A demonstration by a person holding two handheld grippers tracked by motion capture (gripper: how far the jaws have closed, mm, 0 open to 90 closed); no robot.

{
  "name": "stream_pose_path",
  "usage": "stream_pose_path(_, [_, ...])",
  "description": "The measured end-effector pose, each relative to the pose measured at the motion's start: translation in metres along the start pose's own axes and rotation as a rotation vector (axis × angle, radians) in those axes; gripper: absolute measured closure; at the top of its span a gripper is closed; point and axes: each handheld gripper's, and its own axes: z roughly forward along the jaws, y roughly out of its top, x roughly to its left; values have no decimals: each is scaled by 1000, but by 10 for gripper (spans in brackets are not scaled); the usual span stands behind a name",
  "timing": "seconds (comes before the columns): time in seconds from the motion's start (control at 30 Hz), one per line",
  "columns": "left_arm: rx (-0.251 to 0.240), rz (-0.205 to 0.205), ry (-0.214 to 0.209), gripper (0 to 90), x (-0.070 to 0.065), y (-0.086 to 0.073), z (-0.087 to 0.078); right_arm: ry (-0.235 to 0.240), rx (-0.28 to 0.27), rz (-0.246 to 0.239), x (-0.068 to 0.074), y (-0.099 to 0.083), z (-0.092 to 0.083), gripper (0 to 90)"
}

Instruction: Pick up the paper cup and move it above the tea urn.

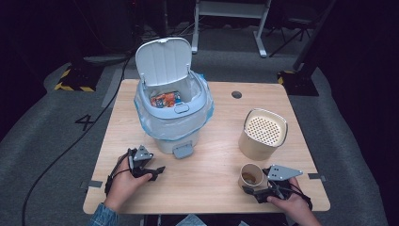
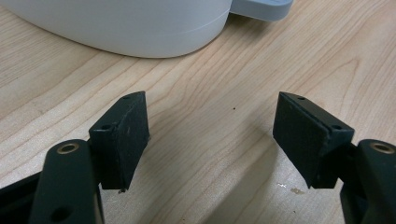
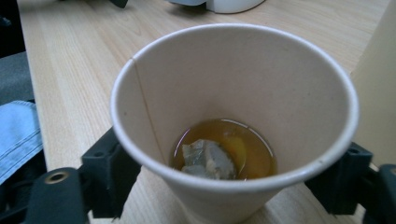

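So the paper cup (image 3: 233,121) sits near the right front edge of the table (image 1: 207,174), a bit of brown liquid and a soggy tea bag (image 3: 208,158) inside. The right gripper (image 1: 256,187) has its jaws on either side of the cup, though I can't tell if the pads actually press it. The left gripper (image 2: 210,135) rests open and empty, just in front of the white bin (image 1: 171,101).

We identify the location as a lab or recording studio workspace, not a home. A light wooden table (image 1: 207,188) stands on grey carpet (image 1: 42,141) under focused light, with dark surroundings. We note black-and-yellow hazard tape (image 1: 70,84) on equipment bases, a painted number 4 (image 1: 86,121) on the floor, a black cable (image 1: 70,146) running across the carpet, and a white desk frame (image 1: 256,23) behind.
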Motion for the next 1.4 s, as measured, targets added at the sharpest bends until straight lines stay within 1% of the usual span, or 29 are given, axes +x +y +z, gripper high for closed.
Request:
stream_pose_path(0.17, [8,14,14,264,-3,0,1,-3,-14,7,-1,0,1,260])
stream_pose_path(0.23, [14,31,20,253,-4,1,1,0,-12,2,-2,0,0,271])
stream_pose_path(0.37, [13,30,19,252,-4,1,2,11,-8,16,-4,1,-2,278])
stream_pose_path(0.53, [13,30,19,251,-4,1,2,7,-12,2,-6,4,-8,284])
stream_pose_path(0.57, [13,30,19,251,-4,1,2,2,-11,-15,-7,7,-13,287])
stream_pose_path(0.63, [13,31,22,251,-3,1,2,0,-18,-24,-9,11,-19,291])
stream_pose_path(0.7, [12,27,21,251,-4,1,2,0,-14,-35,-10,15,-24,292])
stream_pose_path(0.73, [12,31,22,251,-3,1,2,0,-14,-35,-10,15,-24,292])
stream_pose_path(0.77, [12,27,21,251,-4,1,2,-2,-17,-48,-12,20,-32,294])
stream_pose_path(0.8, [12,28,21,251,-4,1,2,-2,-20,-51,-12,22,-34,294])
stream_pose_path(0.87, [12,28,22,251,-4,1,2,-1,-25,-51,-14,26,-40,295])
stream_pose_path(0.9, [12,28,22,251,-4,1,2,-1,-25,-51,-14,26,-40,295])
stream_pose_path(0.93, [13,34,24,251,-4,1,2,-1,-26,-53,-14,28,-42,295])
stream_pose_path(0.97, [13,29,23,251,-4,1,2,-3,-25,-55,-16,32,-48,296])
stream_pose_path(1.03, [13,28,23,251,-4,1,2,-6,-23,-55,-18,35,-52,296])
stream_pose_path(1.1, [12,19,23,250,-4,1,2,-12,-25,-42,-19,39,-56,296])
stream_pose_path(1.17, [13,22,25,249,-4,1,2,-16,-27,-35,-20,42,-61,296])
stream_pose_path(1.27, [12,21,26,248,-3,2,3,-21,-29,-33,-21,47,-65,296])
stream_pose_path(1.3, [13,22,26,248,-3,2,3,-27,-30,-37,-23,52,-70,297])
stream_pose_path(1.4, [13,24,25,246,-3,2,3,-37,-37,-33,-25,58,-76,297])
